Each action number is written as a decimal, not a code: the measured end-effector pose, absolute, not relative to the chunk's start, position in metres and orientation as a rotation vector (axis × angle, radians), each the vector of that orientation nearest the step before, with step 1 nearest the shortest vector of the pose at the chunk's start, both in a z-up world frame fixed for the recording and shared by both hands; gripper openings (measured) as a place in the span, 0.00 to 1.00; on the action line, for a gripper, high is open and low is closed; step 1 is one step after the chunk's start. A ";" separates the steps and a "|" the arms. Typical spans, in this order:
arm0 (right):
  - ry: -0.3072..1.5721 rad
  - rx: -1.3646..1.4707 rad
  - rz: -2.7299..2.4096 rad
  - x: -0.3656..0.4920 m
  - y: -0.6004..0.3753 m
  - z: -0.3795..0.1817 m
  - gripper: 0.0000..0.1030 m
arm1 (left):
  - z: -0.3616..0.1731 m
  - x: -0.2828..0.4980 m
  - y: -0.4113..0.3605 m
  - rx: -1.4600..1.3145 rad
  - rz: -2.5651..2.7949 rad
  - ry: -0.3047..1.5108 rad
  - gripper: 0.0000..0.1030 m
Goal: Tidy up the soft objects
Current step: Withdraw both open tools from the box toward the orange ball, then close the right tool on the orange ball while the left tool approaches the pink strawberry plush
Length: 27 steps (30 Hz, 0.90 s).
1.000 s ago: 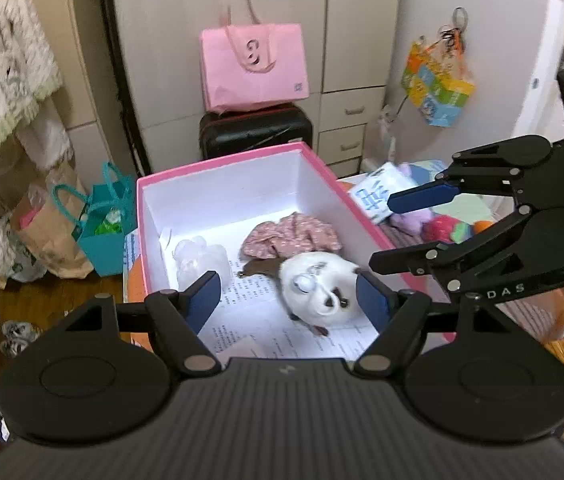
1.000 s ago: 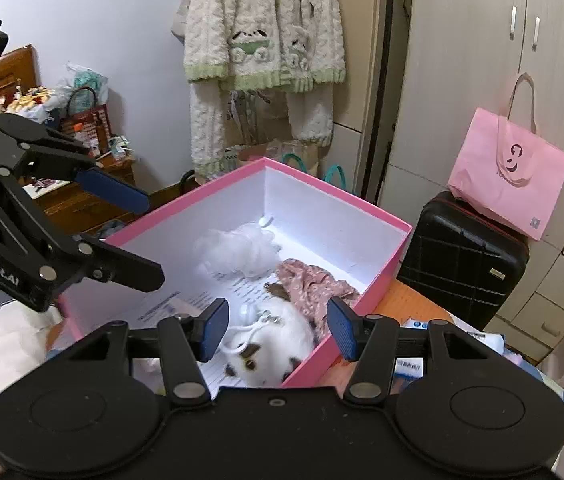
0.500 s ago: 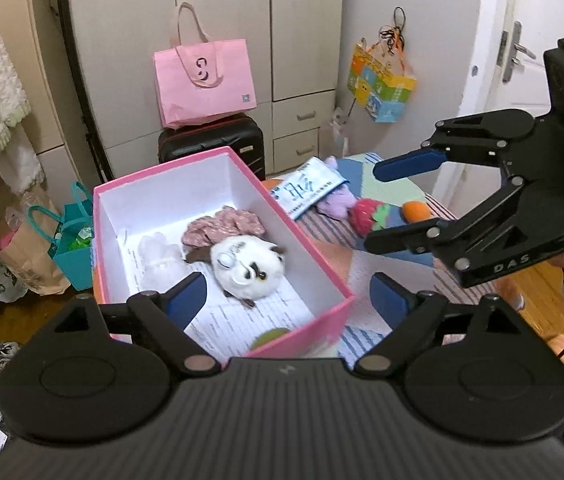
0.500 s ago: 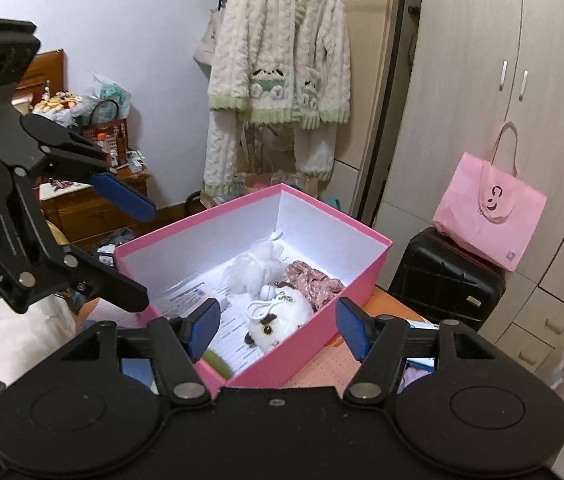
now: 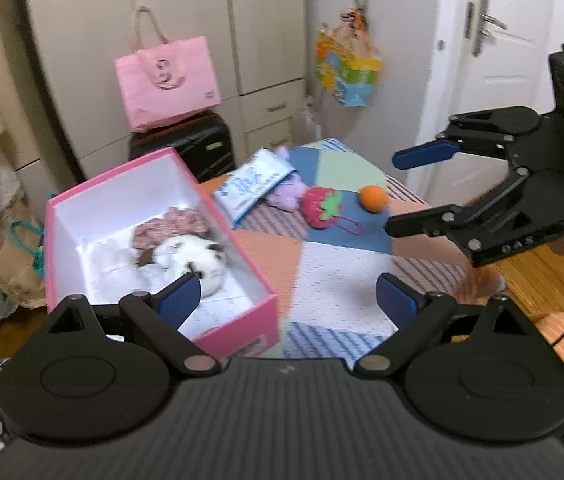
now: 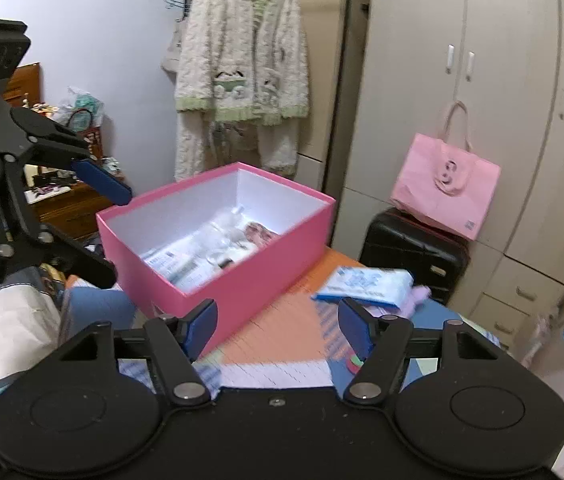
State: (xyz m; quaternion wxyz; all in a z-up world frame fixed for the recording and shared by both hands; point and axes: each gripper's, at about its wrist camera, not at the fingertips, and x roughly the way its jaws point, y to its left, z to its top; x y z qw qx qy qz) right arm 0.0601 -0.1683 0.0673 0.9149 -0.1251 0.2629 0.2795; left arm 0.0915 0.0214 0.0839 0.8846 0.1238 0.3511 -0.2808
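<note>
Both grippers, left gripper [image 5: 289, 294] and right gripper [image 6: 278, 322], held wide and empty; strawberry plush [image 5: 319, 207] ahead, for boxing in pink box [image 5: 242, 330]

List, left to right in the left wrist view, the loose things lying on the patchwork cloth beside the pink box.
Blue-and-white packet → purple plush toy → red strawberry toy → orange ball.

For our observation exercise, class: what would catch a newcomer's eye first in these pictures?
The bright pink box at the table's left edge stands out, with a white plush toy lying inside. On the patchwork tablecloth behind it sit a red strawberry plush and an orange ball. A pink tote bag rests on a black suitcase.
</note>
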 end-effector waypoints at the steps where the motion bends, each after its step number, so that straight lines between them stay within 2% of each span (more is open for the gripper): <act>1: 0.544 -0.252 0.566 0.059 -0.173 0.064 0.70 | 0.081 0.091 0.018 0.255 -0.596 0.732 0.93; 11: 0.561 -0.222 0.485 0.061 -0.220 0.018 0.71 | 0.056 0.095 -0.025 0.259 -0.672 0.736 0.93; 27: 0.441 -0.337 0.284 0.062 -0.248 -0.019 0.71 | 0.008 0.117 -0.066 0.218 -0.700 0.568 0.93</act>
